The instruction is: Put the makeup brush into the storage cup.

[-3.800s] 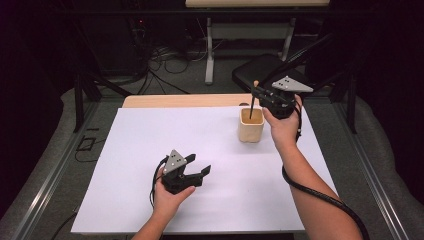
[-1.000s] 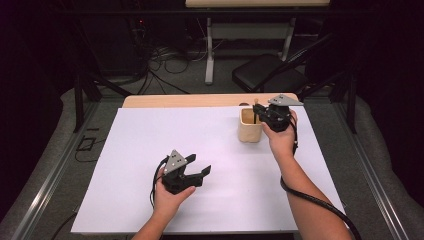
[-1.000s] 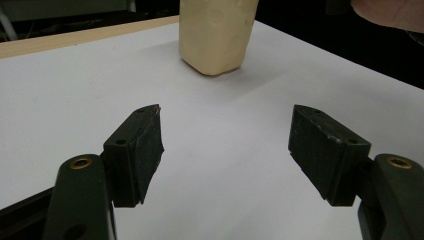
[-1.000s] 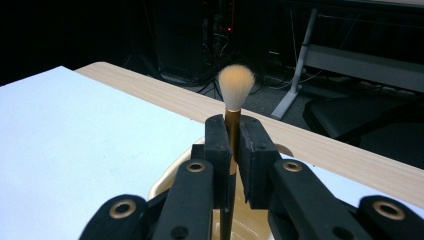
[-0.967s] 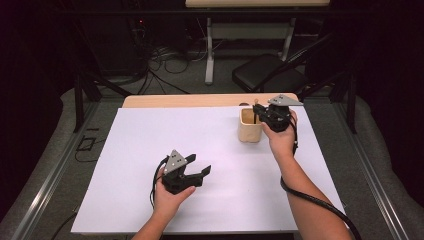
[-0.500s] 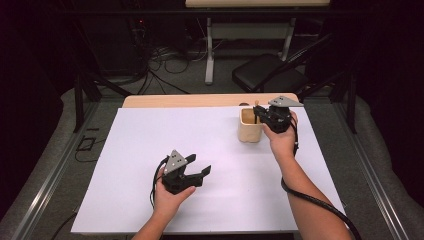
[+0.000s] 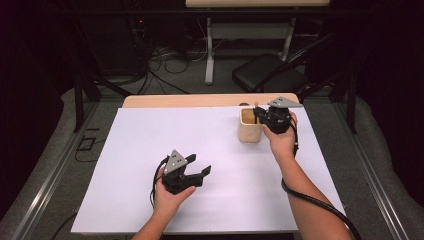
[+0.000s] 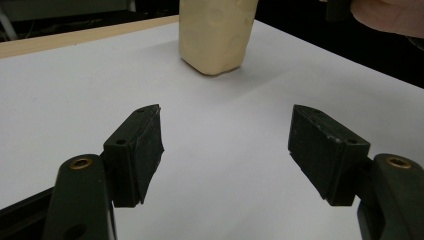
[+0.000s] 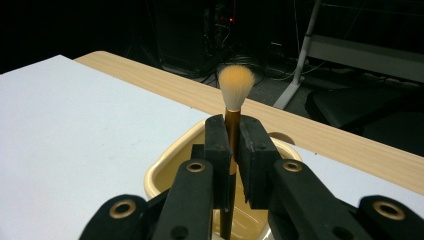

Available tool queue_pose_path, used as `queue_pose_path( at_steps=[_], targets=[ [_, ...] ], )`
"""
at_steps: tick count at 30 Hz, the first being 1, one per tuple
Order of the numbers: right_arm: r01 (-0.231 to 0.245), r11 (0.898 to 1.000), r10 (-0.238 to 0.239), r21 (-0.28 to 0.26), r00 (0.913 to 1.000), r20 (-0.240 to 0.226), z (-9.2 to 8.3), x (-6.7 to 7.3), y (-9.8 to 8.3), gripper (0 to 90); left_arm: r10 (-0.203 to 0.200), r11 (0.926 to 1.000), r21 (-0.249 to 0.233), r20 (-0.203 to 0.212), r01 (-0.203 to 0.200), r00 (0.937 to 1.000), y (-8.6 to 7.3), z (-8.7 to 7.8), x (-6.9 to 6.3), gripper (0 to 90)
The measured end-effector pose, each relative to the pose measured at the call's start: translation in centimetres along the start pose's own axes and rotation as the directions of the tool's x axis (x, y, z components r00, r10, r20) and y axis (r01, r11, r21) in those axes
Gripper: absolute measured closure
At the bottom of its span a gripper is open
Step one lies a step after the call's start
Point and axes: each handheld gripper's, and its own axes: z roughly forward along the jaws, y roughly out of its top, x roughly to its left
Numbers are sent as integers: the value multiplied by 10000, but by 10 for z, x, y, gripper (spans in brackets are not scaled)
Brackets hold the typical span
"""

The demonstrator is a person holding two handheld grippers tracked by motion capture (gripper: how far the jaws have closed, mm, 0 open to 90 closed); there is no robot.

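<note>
Over the cup (image 9: 170, 172), the right gripper (image 9: 231, 150) is pinching a gold-handled brush (image 9: 234, 97), pale bristles up; the left gripper (image 8: 225, 150) is sitting spread

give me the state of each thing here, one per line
brush: upright, bristles up, clamped by the right gripper over the cup
cup: upright on the white sheet, open top
right gripper: shut on the brush
left gripper: open, nothing between its fingers, low over the sheet
</note>
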Motion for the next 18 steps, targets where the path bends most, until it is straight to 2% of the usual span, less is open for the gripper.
queue_pose_path(
  at_steps=[18],
  targets=[
    [22, 9999, -22, 105, 10000, -30, 0, 0, 0, 833, 10, 10000, 15, -1, -10, 10000, 0, 0, 0, 300]
  ],
)
